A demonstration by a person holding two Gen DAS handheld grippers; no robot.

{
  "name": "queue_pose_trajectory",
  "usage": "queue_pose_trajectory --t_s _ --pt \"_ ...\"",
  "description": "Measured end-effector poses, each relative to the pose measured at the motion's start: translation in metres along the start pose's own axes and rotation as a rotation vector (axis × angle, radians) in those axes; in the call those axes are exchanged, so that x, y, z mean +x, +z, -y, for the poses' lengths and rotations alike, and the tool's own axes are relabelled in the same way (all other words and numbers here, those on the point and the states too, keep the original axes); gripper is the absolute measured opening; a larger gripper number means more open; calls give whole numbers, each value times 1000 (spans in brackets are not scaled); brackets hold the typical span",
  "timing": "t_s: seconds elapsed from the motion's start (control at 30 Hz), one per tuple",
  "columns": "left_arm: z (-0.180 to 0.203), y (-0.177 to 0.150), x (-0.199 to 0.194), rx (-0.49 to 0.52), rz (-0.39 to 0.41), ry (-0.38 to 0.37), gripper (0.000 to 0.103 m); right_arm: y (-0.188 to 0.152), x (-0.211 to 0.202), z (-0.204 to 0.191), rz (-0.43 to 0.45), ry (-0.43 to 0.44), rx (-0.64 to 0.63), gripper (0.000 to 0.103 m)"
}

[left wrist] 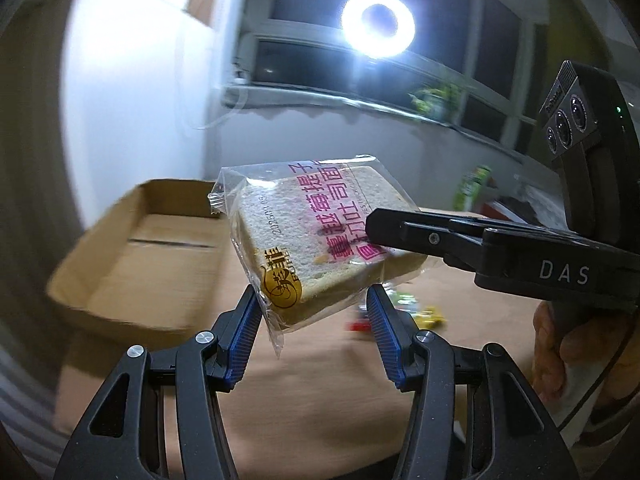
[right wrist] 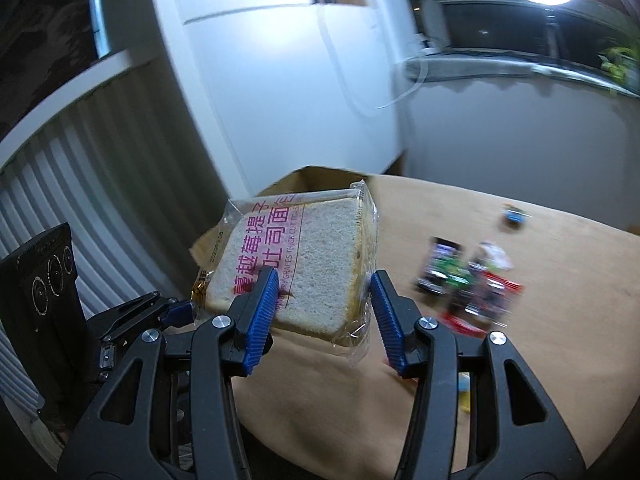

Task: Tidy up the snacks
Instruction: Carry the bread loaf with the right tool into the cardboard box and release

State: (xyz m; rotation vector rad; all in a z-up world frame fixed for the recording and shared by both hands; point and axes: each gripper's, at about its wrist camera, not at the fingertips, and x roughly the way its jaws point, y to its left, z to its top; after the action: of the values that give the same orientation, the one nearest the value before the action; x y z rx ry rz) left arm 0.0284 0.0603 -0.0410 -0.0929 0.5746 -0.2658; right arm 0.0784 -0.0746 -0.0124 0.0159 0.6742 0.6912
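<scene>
A clear-wrapped slice of thick toast with pink lettering (left wrist: 316, 236) hangs in the air above the table. My left gripper (left wrist: 312, 308) has its blue pads on either side of the packet's lower corner. My right gripper (right wrist: 324, 292) grips the same bread packet (right wrist: 304, 264) across its edge; in the left wrist view its black fingers (left wrist: 404, 232) clamp the packet from the right. An open cardboard box (left wrist: 140, 248) sits on the table behind and left of the packet, and it shows behind the bread in the right wrist view (right wrist: 316, 180).
Several small snack packets (right wrist: 468, 280) lie on the wooden table (right wrist: 520, 360) to the right, with one more (right wrist: 514, 216) farther back. Colourful sweets (left wrist: 424, 314) lie under the bread. A ring light (left wrist: 378, 24) shines by the window.
</scene>
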Motion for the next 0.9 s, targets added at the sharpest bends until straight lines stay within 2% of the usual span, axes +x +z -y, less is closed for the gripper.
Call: queue_pose_trajectory --t_s 0.2,0.37,0.43,0.47,0.5,0.57,0.63,0.67,0.77,0.9 --pt "-56 2 -5 -63 14 91 53 22 55 -34 -32 58 -47 50" --pt "-93 13 4 -75 22 135 53 40 91 -41 -32 78 -57 51" --pt "-105 17 11 -78 20 139 54 44 108 -38 -35 30 -72 53" --pt "-115 19 20 -82 9 141 56 44 115 -35 -42 -15 -73 59" --pt "-121 18 24 -88 0 152 58 42 116 -33 -38 -40 -66 62" --pt "-134 14 25 -117 -5 178 58 38 112 -26 -23 -67 -52 80" --pt "-144 7 19 -162 -3 183 77 28 101 -23 -1 -112 -61 84" --pt "-147 3 16 -176 3 183 80 26 98 -23 2 -126 -71 85" --pt "-150 -5 7 -187 11 166 80 14 88 -24 13 -176 -112 88" --pt "-151 -12 4 -197 -3 160 80 4 72 -29 29 -187 -130 88"
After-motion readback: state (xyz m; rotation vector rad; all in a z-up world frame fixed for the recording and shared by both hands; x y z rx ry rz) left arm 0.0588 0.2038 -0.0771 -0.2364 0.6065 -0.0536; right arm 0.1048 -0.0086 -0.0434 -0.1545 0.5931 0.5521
